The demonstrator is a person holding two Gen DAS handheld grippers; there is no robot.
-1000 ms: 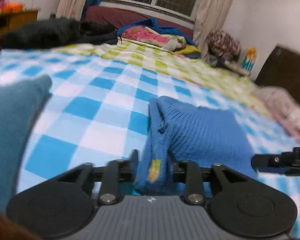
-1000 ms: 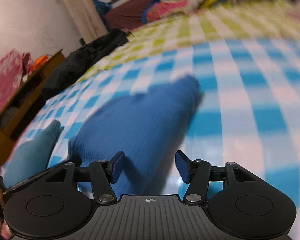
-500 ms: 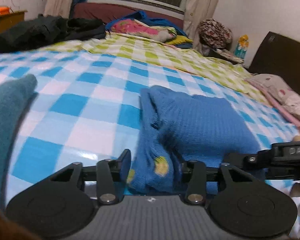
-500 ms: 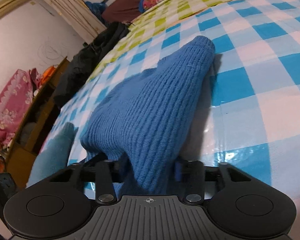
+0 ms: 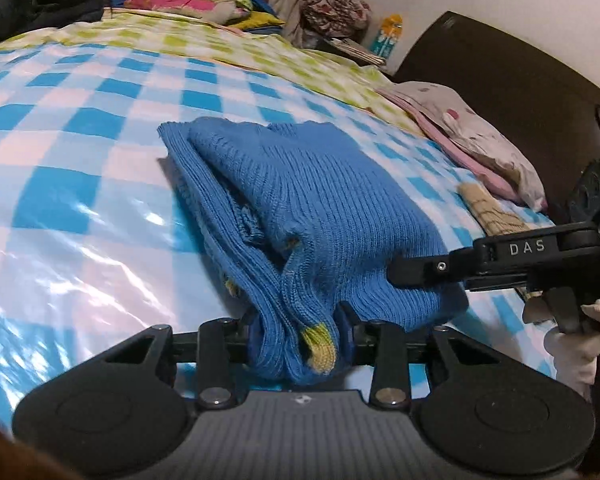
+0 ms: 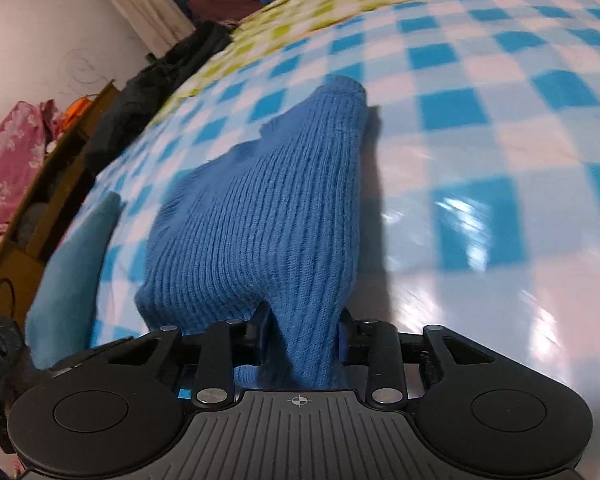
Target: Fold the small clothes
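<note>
both grippers, left gripper (image 5: 296, 334) and right gripper (image 6: 302, 336), pinch the blue sweater (image 5: 312, 200), the right closing; mid-fold, next carry its near edge toward twelve o'clock.

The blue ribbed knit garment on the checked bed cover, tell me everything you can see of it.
The blue ribbed knit garment is folded into a thick stack of layers, with small yellow patches at its near edge. It lies on the glossy blue-and-white checked cover. The left gripper and the right gripper each pinch a bunched near edge; the right's jaws are closing.
</note>
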